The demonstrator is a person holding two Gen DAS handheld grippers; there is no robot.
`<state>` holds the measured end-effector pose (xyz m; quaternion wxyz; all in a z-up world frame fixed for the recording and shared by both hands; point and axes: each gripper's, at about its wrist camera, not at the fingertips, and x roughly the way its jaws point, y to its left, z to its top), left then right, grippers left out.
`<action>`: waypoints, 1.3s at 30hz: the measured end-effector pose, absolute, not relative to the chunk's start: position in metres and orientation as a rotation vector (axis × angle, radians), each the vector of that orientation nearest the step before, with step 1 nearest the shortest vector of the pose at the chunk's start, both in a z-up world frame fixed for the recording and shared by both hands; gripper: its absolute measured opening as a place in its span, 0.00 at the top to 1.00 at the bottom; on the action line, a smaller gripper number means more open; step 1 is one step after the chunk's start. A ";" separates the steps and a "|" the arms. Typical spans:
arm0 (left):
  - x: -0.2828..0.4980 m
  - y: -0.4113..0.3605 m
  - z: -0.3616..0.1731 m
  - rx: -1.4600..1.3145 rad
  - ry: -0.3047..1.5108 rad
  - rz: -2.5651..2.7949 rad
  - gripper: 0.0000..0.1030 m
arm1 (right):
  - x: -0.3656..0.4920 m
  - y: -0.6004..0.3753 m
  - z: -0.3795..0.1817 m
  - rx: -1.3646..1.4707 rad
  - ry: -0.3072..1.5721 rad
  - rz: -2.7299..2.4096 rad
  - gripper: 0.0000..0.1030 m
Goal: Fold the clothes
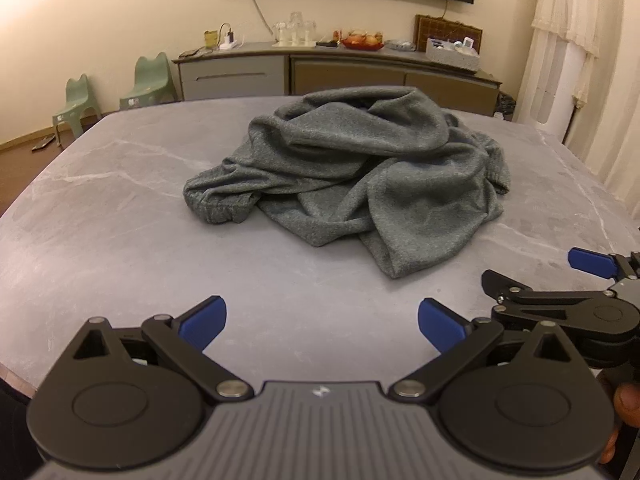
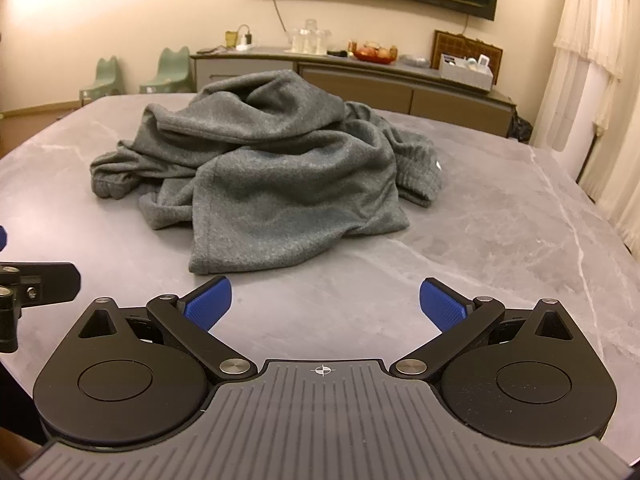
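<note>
The grey garment [image 2: 264,172] is crumpled straight ahead on the bench [image 2: 500,240], nearest the right claw [image 2: 325,304]; both it and the left claw [image 1: 322,326] are held wide, empty.

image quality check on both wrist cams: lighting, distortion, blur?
Left wrist: warm indoor light, dark vignette corners, fisheye bows the table; grey garment sharp, left gripper slightly soft. Right wrist: same warm cast and bowing, garment crisp, no glare, right gripper open.

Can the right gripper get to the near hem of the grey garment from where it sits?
Probably yes. The right gripper is open and points at the crumpled grey garment, whose near hem lies just ahead on the marble table. Nothing lies between them; the left gripper sits off to the side.
</note>
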<state>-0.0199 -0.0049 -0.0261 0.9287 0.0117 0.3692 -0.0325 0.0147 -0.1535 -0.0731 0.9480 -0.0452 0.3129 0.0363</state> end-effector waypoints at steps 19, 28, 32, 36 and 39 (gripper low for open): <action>0.030 0.017 -0.028 -0.038 0.753 -0.085 0.00 | 0.030 -0.167 -0.072 -0.010 0.640 0.119 0.01; 0.094 -0.001 -0.029 0.082 0.757 -0.140 0.00 | 0.080 -0.185 -0.078 0.004 0.661 0.060 0.01; 0.125 -0.026 -0.028 0.175 0.713 -0.132 0.00 | 0.127 -0.205 -0.083 0.031 0.681 0.012 0.01; 0.158 -0.059 -0.040 0.268 0.677 -0.166 0.00 | 0.175 -0.224 -0.087 0.058 0.701 -0.035 0.01; 0.192 -0.076 -0.058 0.293 0.698 -0.188 0.17 | 0.211 -0.239 -0.091 0.078 0.715 -0.071 0.02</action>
